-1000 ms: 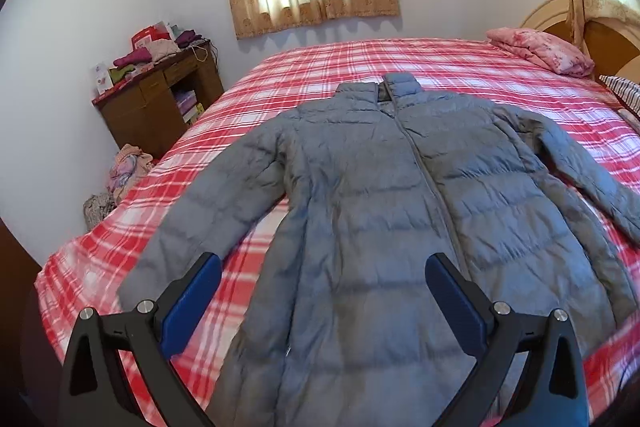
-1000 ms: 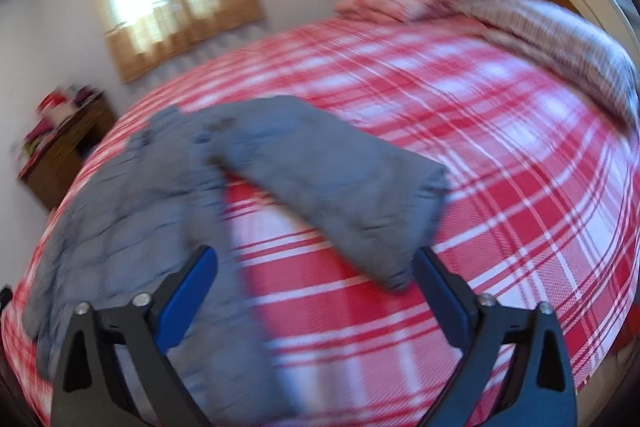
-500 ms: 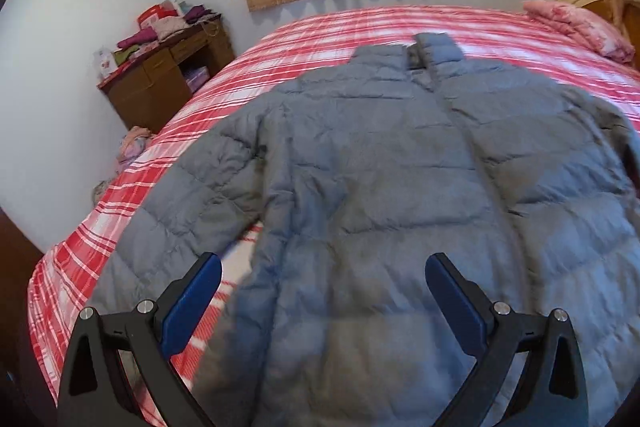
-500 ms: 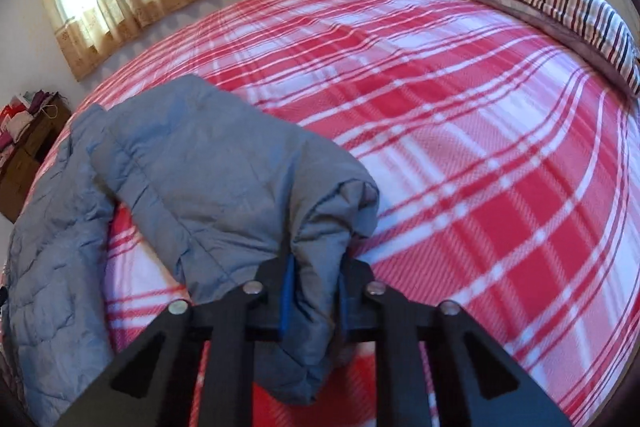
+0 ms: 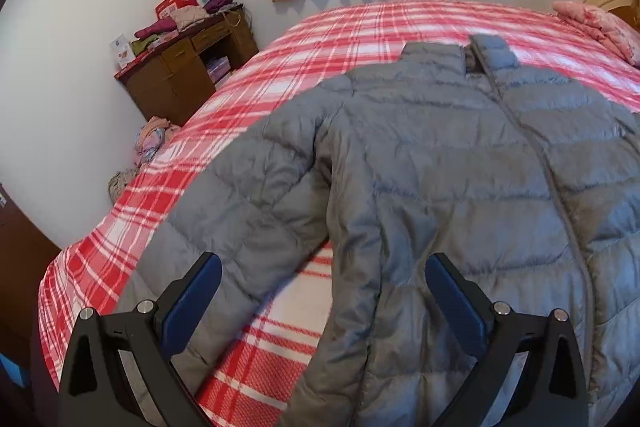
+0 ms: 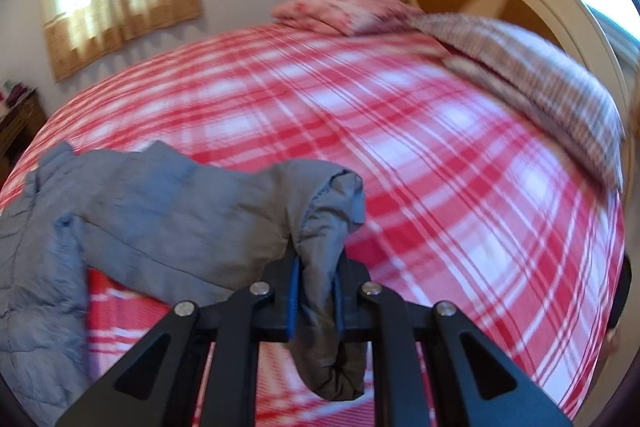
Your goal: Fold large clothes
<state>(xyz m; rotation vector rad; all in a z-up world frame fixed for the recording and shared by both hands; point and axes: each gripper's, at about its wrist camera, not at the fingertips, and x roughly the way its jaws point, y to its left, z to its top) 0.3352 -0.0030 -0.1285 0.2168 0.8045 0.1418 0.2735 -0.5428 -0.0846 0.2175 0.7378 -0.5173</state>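
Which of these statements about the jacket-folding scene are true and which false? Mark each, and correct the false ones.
1. The right gripper is shut on a sleeve of the grey jacket. True.
2. The left gripper grips the other sleeve. False: it is open, holding nothing.
3. The jacket lies on a red plaid bedspread. True.
4. The wooden desk is bare. False: clothes are piled on it.

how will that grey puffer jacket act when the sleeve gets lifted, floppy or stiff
Probably floppy: the sleeve cuff bunches and droops below the shut right gripper. The grey puffer jacket looks quilted and puffy, so likely light for its size, springing back rather than creasing. Its smooth shell may slide on the plaid bedspread, dragging the body along. The left gripper is open above the other sleeve.
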